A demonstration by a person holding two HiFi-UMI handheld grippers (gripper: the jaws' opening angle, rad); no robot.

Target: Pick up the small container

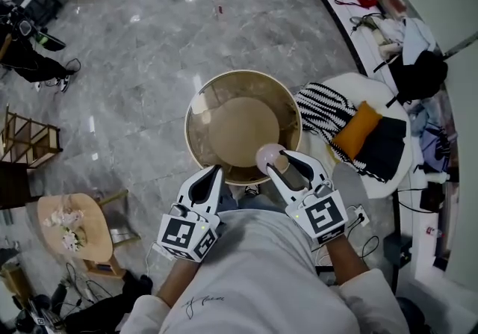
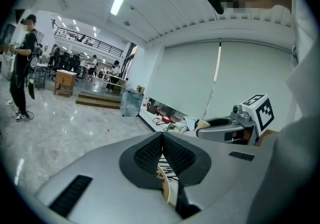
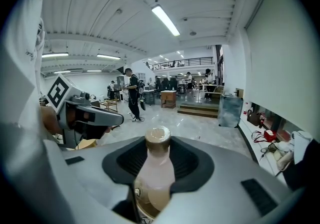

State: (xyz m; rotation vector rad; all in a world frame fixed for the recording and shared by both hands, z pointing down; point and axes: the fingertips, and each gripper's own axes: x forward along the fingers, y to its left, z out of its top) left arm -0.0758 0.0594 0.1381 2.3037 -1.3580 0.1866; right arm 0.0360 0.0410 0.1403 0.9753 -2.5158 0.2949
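Plain white shirt [image 1: 261, 280] with a tiny dark script scrawl on it, and the sleeves [image 1: 373, 297] stop short of the wrists. Left gripper [image 1: 215, 172] and right gripper [image 1: 287, 163] look like twins: smooth grey-white shells that taper into two curved jaws, lined inside with black ribbed pads [image 2: 148, 157]. Each has a white cube [image 1: 187, 235] at the back with black square markers on its faces. There are also little dark ribbed slots [image 2: 72, 195] on top of the shells.

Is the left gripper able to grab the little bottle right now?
Probably not. The little bottle is clamped between the fingers of the right gripper, and the left gripper has its fingers shut together, so it must open first.
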